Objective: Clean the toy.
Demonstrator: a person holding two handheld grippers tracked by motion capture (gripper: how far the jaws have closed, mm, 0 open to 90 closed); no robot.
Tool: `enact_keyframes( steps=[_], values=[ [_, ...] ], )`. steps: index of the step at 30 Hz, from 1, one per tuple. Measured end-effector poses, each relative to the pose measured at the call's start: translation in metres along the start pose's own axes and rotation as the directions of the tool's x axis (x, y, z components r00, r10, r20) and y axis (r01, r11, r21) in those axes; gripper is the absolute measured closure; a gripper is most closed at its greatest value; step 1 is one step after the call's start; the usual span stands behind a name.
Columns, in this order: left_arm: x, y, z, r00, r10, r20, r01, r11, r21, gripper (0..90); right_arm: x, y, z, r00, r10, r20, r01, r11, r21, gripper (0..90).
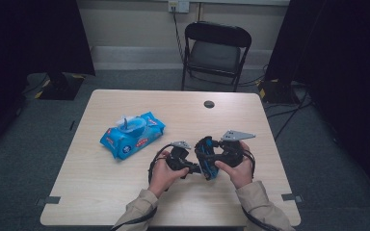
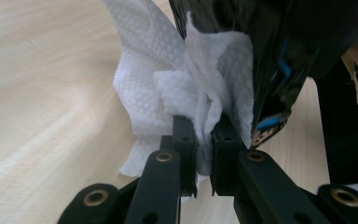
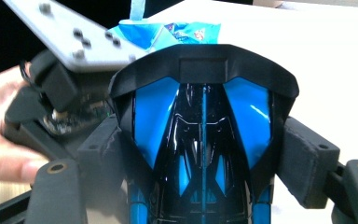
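The right hand-held gripper (image 1: 211,161) clamped the black-and-blue toy car (image 3: 203,140) steady; beside it, the left hand-held gripper (image 2: 204,140) pinched a white wipe (image 2: 186,88) for cleaning it.

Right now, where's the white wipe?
The white wipe is pinched in the left hand-held gripper, pressed against the glossy black-and-blue object that the right hand-held gripper holds, near the table's front edge, right of the blue wipes pack.

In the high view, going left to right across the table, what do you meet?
Blue wet-wipe pack → left gripper, shut on a white wipe → black-and-blue object held in the right gripper. The small dark round mark lies farther back.
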State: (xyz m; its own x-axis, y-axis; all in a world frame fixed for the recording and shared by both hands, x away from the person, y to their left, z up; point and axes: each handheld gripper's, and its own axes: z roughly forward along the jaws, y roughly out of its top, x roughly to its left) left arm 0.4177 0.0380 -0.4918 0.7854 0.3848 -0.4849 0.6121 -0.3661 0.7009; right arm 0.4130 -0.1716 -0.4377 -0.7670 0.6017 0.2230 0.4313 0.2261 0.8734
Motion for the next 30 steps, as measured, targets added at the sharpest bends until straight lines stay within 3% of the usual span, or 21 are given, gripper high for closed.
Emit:
enact_keyframes(
  steps=[5, 9, 19, 30],
  values=[
    [-0.002, -0.005, 0.005, 1.0000, 0.002, 0.004, -0.002, 0.9997, 0.024, 83.0, 0.000, 0.000, 0.000, 1.0000, 0.003, 0.004, -0.003, 1.000, -0.001, 25.5],
    [0.000, -0.006, 0.000, 0.9999, 0.005, -0.012, -0.004, 0.9996, 0.029, 83.0, -0.001, 0.000, -0.001, 1.0000, 0.005, 0.002, -0.005, 1.000, -0.005, 25.5],
    [0.013, 0.007, -0.043, 0.9948, -0.017, -0.100, 0.014, 0.9993, -0.035, 83.1, -0.002, -0.001, -0.002, 1.0000, 0.005, 0.007, -0.005, 1.000, -0.004, 25.5],
    [0.020, 0.021, -0.069, 0.9887, -0.032, -0.146, 0.020, 0.9963, -0.083, 83.2, 0.001, -0.002, 0.003, 1.0000, -0.007, -0.005, 0.007, 1.000, 0.016, 25.5]
  ],
)
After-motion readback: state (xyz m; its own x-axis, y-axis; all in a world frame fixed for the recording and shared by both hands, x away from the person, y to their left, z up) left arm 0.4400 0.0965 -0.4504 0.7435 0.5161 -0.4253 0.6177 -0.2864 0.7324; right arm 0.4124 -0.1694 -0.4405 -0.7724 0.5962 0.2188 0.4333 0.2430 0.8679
